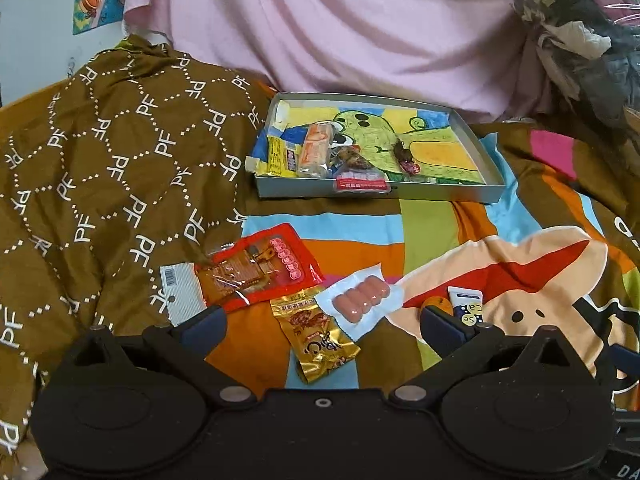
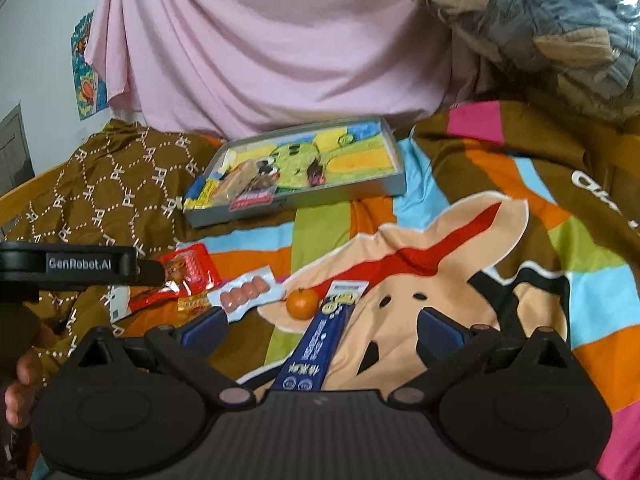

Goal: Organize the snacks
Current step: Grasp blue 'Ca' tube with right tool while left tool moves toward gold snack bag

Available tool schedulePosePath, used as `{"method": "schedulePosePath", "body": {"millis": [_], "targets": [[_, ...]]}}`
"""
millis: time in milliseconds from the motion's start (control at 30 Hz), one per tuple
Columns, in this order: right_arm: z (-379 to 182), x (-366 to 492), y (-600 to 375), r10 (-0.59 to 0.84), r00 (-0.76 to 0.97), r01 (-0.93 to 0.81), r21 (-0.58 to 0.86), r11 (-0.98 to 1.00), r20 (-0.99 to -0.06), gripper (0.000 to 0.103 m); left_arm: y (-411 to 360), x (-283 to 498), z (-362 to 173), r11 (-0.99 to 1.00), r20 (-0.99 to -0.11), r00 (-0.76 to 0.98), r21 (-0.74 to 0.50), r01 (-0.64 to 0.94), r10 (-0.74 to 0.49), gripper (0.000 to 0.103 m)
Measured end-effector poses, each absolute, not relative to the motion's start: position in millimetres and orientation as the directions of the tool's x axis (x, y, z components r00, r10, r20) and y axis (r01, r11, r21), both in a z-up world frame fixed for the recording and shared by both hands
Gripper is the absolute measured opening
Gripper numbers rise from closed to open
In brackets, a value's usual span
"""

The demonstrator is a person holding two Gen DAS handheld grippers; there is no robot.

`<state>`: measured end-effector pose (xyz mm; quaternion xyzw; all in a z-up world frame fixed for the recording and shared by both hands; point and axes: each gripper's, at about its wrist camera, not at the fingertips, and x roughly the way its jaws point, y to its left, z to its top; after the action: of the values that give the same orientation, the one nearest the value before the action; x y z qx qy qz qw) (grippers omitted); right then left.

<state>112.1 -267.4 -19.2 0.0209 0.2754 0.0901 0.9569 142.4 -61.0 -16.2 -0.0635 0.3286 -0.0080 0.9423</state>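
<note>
A grey tray (image 1: pixel 452 194) (image 2: pixel 340 194) with a drawing inside holds several snack packets at its left end. On the bedsheet in front lie a red packet (image 1: pixel 260 268) (image 2: pixel 188 276), a gold packet (image 1: pixel 320 336), a clear sausage pack (image 1: pixel 362 298) (image 2: pixel 244 294), a small orange (image 2: pixel 302 303) and a blue tube box (image 2: pixel 320 344) (image 1: pixel 466 306). My left gripper (image 1: pixel 322 330) is open and empty over the gold packet. My right gripper (image 2: pixel 320 330) is open, its fingers on either side of the blue box without touching it.
A brown patterned cloth (image 1: pixel 100 168) lies bunched on the left. A pink sheet (image 1: pixel 340 28) hangs behind the tray. A plastic-wrapped bundle (image 2: pixel 552 32) sits at the back right. The left gripper's body (image 2: pixel 72 266) shows at the right wrist view's left edge.
</note>
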Motion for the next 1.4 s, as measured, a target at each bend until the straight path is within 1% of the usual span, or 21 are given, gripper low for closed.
{"method": "schedulePosePath", "body": {"millis": [133,367,500,600,700,900,967,1133,1200,1233,1300,1333,1400], "targets": [[-24,117,-263,0.206,0.797,-0.179,0.104,0.978,-0.568,0.103,-49,149,-21,0.993,-0.633,0.770,-0.120,0.006,-0.081,0.102],[-35,133,-261,0.187,0.750,-0.146,0.117,0.982,-0.634,0.103,-31,163,-46,0.985,-0.664,0.727,-0.132,0.115,-0.174,0.102],[-42,145,-261,0.190,0.728,-0.136,0.134,0.982,-0.659,0.103,-29,175,-61,0.973,-0.680,0.698,-0.131,0.188,-0.226,0.102],[-47,155,-257,0.192,0.718,-0.149,0.122,0.981,-0.668,0.103,-25,181,-71,0.962,-0.688,0.674,-0.159,0.221,-0.269,0.102],[-51,166,-246,0.186,0.715,-0.192,0.067,0.979,-0.674,0.103,-19,187,-81,0.954,-0.700,0.649,-0.197,0.227,-0.299,0.102],[-65,185,-215,0.118,0.724,-0.301,-0.158,0.940,-0.680,0.103,-9,205,-96,0.944,-0.718,0.613,-0.256,0.210,-0.331,0.102],[-70,192,-212,0.101,0.726,-0.315,-0.198,0.928,-0.681,0.103,-11,212,-97,0.939,-0.719,0.603,-0.270,0.214,-0.345,0.102],[-77,207,-218,0.121,0.696,-0.311,-0.145,0.939,-0.708,0.098,-21,225,-98,0.927,-0.726,0.576,-0.287,0.243,-0.376,0.102],[-81,210,-222,0.118,0.684,-0.295,-0.125,0.947,-0.720,0.092,-27,229,-101,0.924,-0.737,0.558,-0.292,0.248,-0.382,0.102],[-84,212,-224,0.121,0.671,-0.290,-0.109,0.951,-0.732,0.092,-29,231,-102,0.923,-0.741,0.551,-0.295,0.247,-0.384,0.102],[-90,214,-227,0.132,0.636,-0.279,-0.067,0.958,-0.760,0.087,-34,235,-106,0.924,-0.752,0.538,-0.297,0.239,-0.381,0.102],[-93,215,-228,0.140,0.627,-0.278,-0.053,0.959,-0.766,0.087,-36,237,-108,0.926,-0.758,0.531,-0.298,0.233,-0.378,0.102],[-93,214,-228,0.143,0.631,-0.284,-0.056,0.957,-0.762,0.084,-41,239,-111,0.933,-0.772,0.526,-0.286,0.216,-0.358,0.100]]}}
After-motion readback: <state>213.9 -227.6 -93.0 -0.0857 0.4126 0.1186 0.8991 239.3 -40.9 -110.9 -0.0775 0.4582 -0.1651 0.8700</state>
